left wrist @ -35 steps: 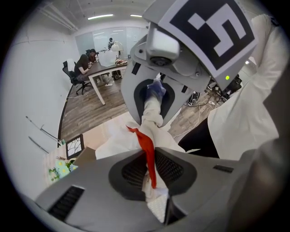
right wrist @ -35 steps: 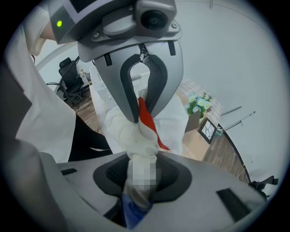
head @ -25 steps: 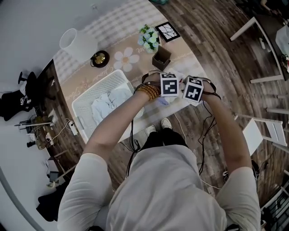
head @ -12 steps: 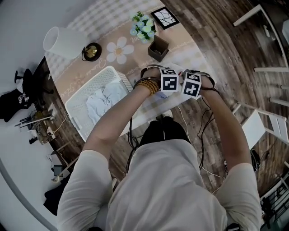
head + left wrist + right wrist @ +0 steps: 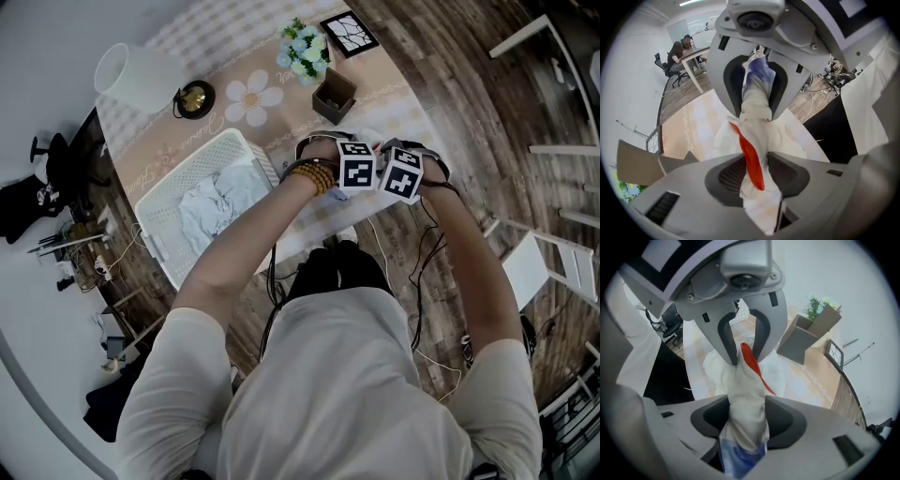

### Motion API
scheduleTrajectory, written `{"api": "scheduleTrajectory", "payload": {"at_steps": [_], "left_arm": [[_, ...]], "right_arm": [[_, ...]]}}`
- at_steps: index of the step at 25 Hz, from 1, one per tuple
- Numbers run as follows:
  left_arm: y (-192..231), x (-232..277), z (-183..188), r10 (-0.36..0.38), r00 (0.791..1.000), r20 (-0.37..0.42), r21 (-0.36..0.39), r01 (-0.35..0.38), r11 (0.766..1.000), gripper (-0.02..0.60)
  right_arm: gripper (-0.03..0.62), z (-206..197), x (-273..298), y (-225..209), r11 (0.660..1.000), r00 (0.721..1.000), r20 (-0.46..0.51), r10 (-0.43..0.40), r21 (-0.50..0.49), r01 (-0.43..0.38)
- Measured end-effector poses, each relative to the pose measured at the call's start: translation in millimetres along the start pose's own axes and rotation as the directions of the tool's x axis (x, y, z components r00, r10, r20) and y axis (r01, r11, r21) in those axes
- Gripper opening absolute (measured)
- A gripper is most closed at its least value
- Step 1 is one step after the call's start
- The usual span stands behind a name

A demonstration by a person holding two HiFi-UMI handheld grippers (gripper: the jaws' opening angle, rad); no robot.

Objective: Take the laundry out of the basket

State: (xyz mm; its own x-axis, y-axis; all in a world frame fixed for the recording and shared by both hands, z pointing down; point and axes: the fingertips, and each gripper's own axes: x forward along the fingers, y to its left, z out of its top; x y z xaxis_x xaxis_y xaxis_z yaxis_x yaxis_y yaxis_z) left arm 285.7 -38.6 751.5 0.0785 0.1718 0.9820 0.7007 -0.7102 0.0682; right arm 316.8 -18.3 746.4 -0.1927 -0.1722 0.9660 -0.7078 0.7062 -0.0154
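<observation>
My two grippers face each other over the table's near edge, right of the white basket [image 5: 159, 211]. A white garment [image 5: 757, 117] with a red strip and a blue patch is strung between them. My left gripper [image 5: 757, 173] is opening; the cloth lies loose between its jaws, with a gap showing at one pad. My right gripper [image 5: 746, 420] is opening too, but the bunched garment [image 5: 740, 394] still fills its jaws and touches both pads. In the head view the marker cubes hide the jaws of the left gripper [image 5: 354, 175] and right gripper [image 5: 401, 178]. Pale laundry [image 5: 220, 202] lies in the basket.
On the table behind the grippers stand a brown box [image 5: 335, 97], flowers [image 5: 305, 54], a framed picture [image 5: 349, 35], a gold dish [image 5: 194, 97] and a white lampshade [image 5: 141, 75]. White chairs [image 5: 548, 272] stand to the right. Cables clutter the floor at left.
The two grippers have stayed close together and shifted slightly further over the table. The laundry in the basket has not moved.
</observation>
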Motion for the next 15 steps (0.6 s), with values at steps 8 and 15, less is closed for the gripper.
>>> {"api": "scheduleTrajectory", "payload": {"at_steps": [8,15], "left_arm": [[2,-28,2,0.054,0.998,0.016,-0.018,-0.054,0.998,0.221],[5,-77,9,0.12,0.986,0.115,-0.107,-0.108,0.988,0.221]], "right_arm": [[0.298,9,-27,-4,0.999,0.999,0.03,-0.026,0.023,0.025],[0.298,25,-63,-9,0.995,0.993,0.097,-0.062,0.082,0.054]]}}
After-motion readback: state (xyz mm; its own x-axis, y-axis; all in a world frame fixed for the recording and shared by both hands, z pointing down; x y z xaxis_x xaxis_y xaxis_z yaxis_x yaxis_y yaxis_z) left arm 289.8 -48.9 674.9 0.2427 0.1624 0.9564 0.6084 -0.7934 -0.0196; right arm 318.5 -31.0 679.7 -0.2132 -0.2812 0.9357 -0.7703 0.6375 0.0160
